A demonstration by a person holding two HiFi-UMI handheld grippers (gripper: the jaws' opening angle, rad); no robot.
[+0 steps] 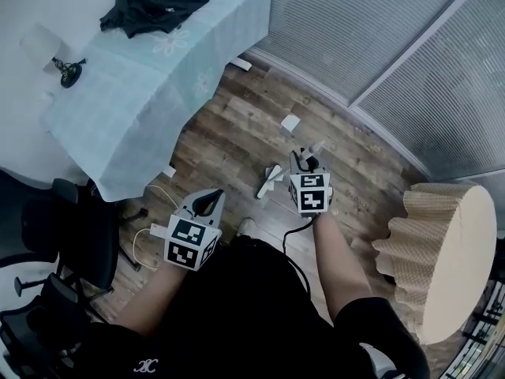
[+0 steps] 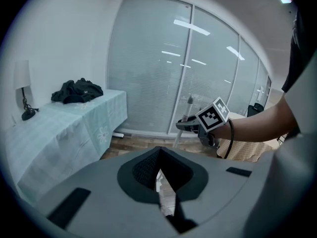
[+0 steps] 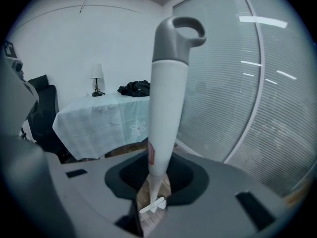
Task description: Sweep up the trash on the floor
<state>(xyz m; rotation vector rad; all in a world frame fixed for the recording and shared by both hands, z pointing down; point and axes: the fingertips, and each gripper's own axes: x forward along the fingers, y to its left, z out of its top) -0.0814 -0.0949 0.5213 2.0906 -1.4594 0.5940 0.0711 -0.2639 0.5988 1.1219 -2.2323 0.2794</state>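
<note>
My right gripper [image 1: 308, 163] is shut on the white handle of a broom [image 3: 166, 98], which has a grey loop at its top. The handle stands upright between the jaws [image 3: 151, 182]. Its white head [image 1: 271, 181] rests on the wooden floor just left of that gripper. Scraps of white paper trash lie on the floor: one [image 1: 290, 122] beyond the broom, one [image 1: 241, 64] by the wall and one [image 1: 168, 171] by the tablecloth. My left gripper [image 1: 207, 204] hangs lower left, shut with nothing in it [image 2: 161, 182]. From there I see the right gripper [image 2: 190, 125] holding the handle.
A table under a pale blue cloth [image 1: 158, 77] stands at upper left with a black garment [image 1: 154, 2] and a small lamp [image 1: 67, 65]. A black chair [image 1: 71, 235] is at left, a beige ribbed stool [image 1: 450, 259] at right. Blinds on glass [image 1: 379, 38] close the far side.
</note>
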